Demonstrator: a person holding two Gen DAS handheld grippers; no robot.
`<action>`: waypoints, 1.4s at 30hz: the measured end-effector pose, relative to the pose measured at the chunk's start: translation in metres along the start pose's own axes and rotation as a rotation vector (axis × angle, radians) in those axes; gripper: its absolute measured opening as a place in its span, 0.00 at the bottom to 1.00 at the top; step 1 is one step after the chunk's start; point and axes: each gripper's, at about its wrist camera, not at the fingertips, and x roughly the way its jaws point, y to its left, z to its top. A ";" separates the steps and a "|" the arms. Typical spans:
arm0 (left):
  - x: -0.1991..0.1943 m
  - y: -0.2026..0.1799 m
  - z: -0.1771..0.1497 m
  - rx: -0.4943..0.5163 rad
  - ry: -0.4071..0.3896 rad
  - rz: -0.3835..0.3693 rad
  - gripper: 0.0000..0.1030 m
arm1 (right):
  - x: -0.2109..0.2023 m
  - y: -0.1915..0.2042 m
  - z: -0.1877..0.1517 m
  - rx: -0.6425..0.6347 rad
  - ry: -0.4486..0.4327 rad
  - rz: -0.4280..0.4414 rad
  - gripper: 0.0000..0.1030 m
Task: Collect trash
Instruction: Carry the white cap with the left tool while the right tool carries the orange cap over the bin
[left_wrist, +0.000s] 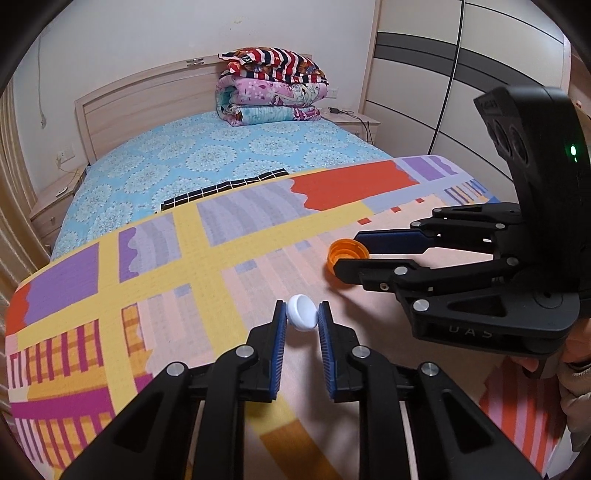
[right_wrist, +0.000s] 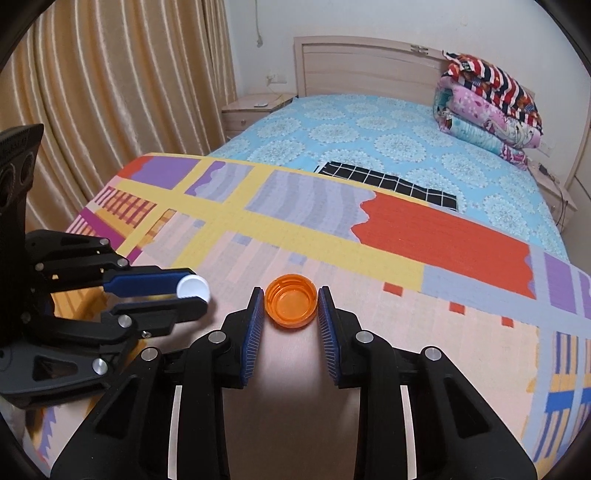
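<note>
Nearest the left wrist camera, the left gripper (left_wrist: 302, 316) is seen with its jaws closed narrowly on a white bottle cap (left_wrist: 302, 313), which is pinched on edge between the blue pads and held above the patterned worktop (left_wrist: 207, 258). Just beyond, in the right wrist view, the right gripper (right_wrist: 291, 305) is seen with its jaws set wider, one pad at each side of an orange bottle cap (right_wrist: 291, 304), open side up. Whether that cap is already gripped and lifted or only bracketed on the cloth cannot be told, though both pads appear to touch its rim. The two grippers are held near each other, the right one a little further along the worktop.

Further back, a black-and-white checked cloth (right_wrist: 388, 181) is seen at the worktop's far edge, then the bed (left_wrist: 221, 147) with its blue cover, and a stack of folded quilts (left_wrist: 271, 88) at the headboard.

The task is judged to be partly done: both caps are in the jaws, but no bin or bag is visible, so the depositing is taken as left to do.
</note>
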 end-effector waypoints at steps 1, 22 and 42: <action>-0.004 -0.001 -0.001 -0.001 -0.003 -0.001 0.16 | -0.004 0.002 -0.002 -0.001 -0.002 -0.001 0.29; -0.109 -0.064 -0.036 0.047 -0.060 0.003 0.17 | -0.101 0.047 -0.050 -0.045 -0.069 -0.022 0.29; -0.201 -0.143 -0.095 0.119 -0.122 -0.029 0.17 | -0.203 0.095 -0.123 -0.079 -0.124 -0.019 0.29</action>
